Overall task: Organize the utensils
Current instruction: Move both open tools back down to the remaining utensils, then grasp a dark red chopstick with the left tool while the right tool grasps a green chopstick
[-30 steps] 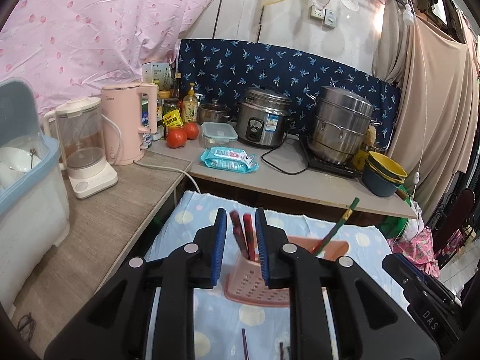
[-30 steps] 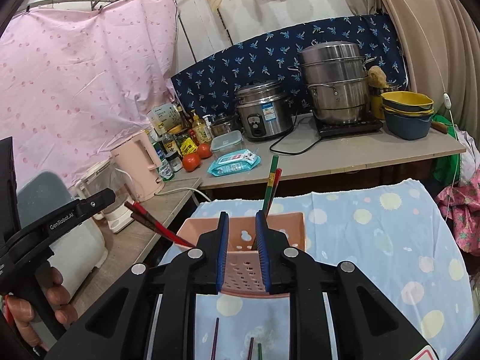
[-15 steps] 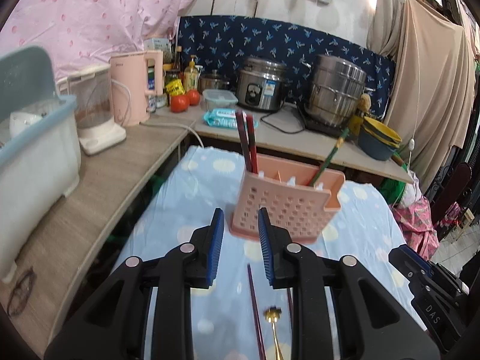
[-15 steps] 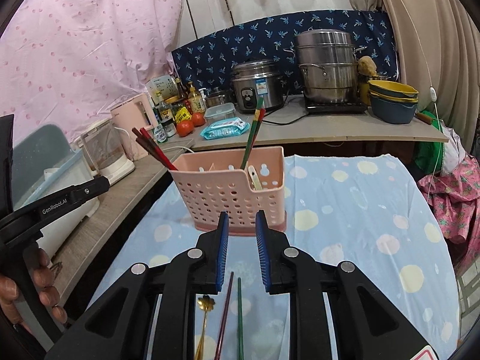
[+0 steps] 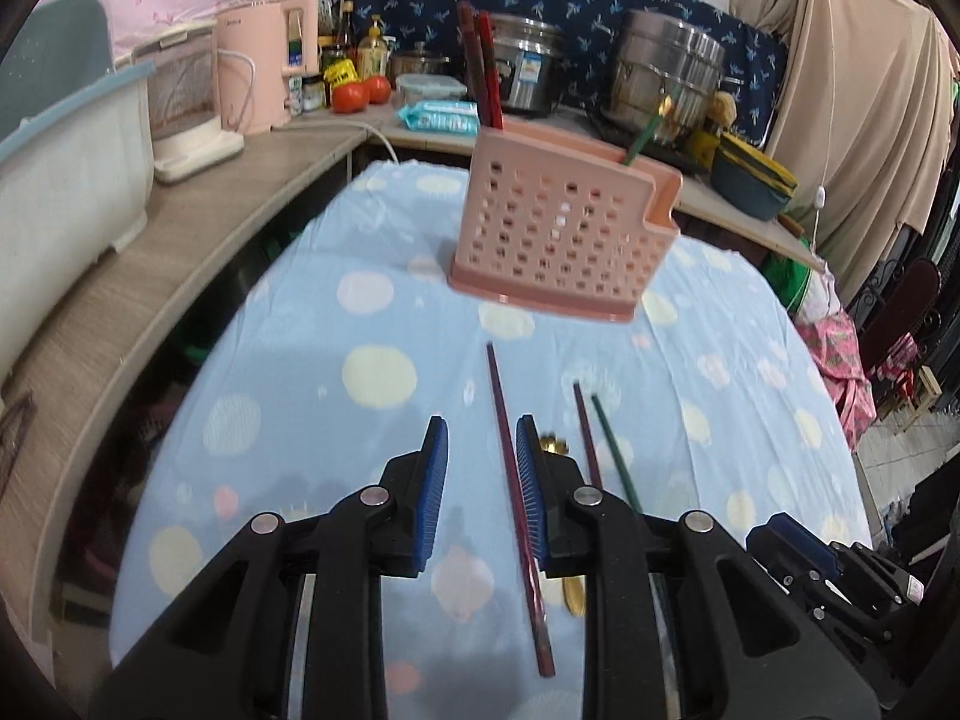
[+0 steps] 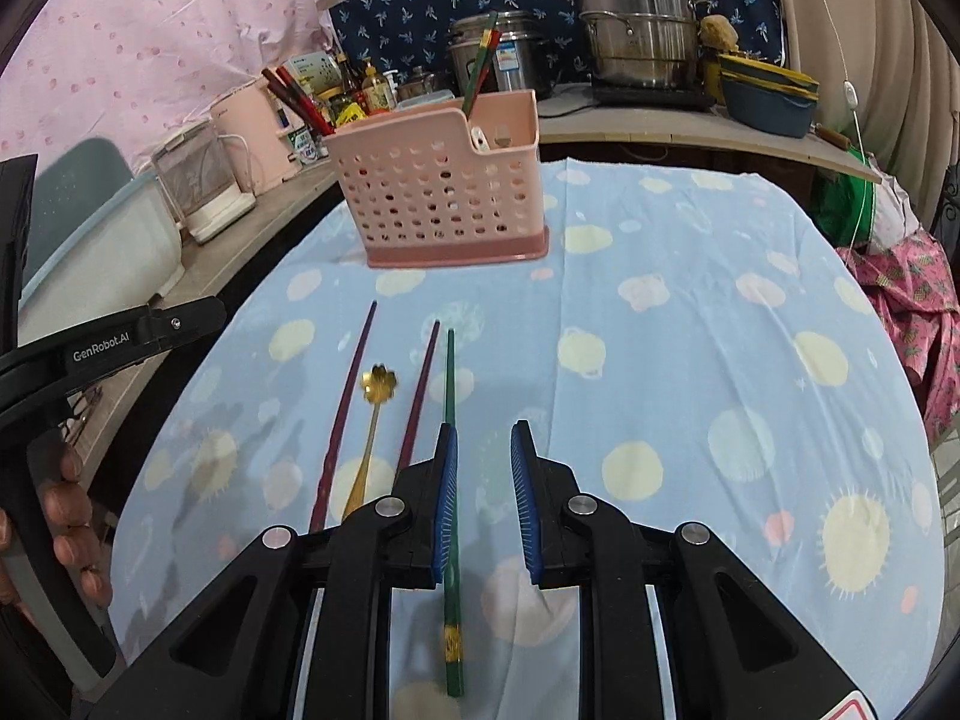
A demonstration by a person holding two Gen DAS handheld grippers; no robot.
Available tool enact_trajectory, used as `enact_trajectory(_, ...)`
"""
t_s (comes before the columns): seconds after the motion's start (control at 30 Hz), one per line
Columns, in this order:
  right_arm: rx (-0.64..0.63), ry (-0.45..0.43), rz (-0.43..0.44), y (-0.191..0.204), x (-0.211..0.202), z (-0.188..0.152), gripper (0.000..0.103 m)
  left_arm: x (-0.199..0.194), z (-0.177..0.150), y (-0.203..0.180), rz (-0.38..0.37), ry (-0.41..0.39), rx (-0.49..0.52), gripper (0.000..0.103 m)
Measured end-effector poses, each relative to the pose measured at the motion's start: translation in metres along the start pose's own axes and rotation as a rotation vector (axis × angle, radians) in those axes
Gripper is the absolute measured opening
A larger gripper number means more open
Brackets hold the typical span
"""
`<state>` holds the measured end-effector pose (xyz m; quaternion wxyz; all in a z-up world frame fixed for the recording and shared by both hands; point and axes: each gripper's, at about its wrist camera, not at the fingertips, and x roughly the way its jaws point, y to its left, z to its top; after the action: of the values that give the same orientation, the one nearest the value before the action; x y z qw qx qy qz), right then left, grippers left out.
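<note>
A pink perforated caddy (image 5: 558,234) (image 6: 444,204) stands on the blue dotted tablecloth (image 5: 336,396). It holds a dark red chopstick pair (image 5: 480,66) and green chopsticks (image 6: 480,72). In front of it lie a maroon chopstick (image 5: 498,396) (image 6: 348,396), a gold flower spoon (image 6: 375,396), a second maroon chopstick (image 6: 420,384) and a green chopstick (image 6: 449,372). My left gripper (image 5: 480,426) hovers open over the first maroon chopstick, which runs close to the right pad. My right gripper (image 6: 483,429) is open above the green chopstick, which passes under its left pad. Neither holds anything.
A wooden counter (image 5: 180,228) wraps the left and back. On it are a pale bin (image 5: 66,156), a blender (image 5: 186,102), a pink kettle (image 5: 270,60), tomatoes (image 5: 360,93), a wipes pack (image 5: 441,117), steel pots (image 6: 636,24) and stacked bowls (image 6: 768,96). A hand (image 6: 66,516) grips the left tool.
Both grippers have dropped and tilted downward toward the cloth. The caddy has slid up and away in both views, and the loose chopsticks and spoon now lie under the jaws.
</note>
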<state>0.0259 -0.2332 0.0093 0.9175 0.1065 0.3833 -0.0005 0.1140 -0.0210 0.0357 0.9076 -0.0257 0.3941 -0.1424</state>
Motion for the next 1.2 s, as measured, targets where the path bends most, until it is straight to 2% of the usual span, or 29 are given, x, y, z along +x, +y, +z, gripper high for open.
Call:
enact_trajectory(0.23, -0.006, 0.075, 0.008, 0.0, 0.006, -0.034, 0.019, 0.011, -0.039, -0.006, -0.001, 0.092, 0.02, 0.023)
enact_trajectory(0.5, -0.025, 0.12, 0.021, 0.008, 0.01, -0.055, 0.019, 0.018, -0.071, -0.017, -0.019, 0.166, 0.06, 0.023)
enact_trajectory(0.63, -0.034, 0.135, 0.023, 0.01, 0.011, -0.061, 0.019, 0.021, -0.078, -0.022, -0.02, 0.183, 0.072, 0.034)
enact_trajectory(1.2, -0.04, 0.176, 0.027, 0.01, 0.019, -0.073, 0.019, 0.031, -0.09, -0.028, -0.027, 0.222, 0.096, 0.036)
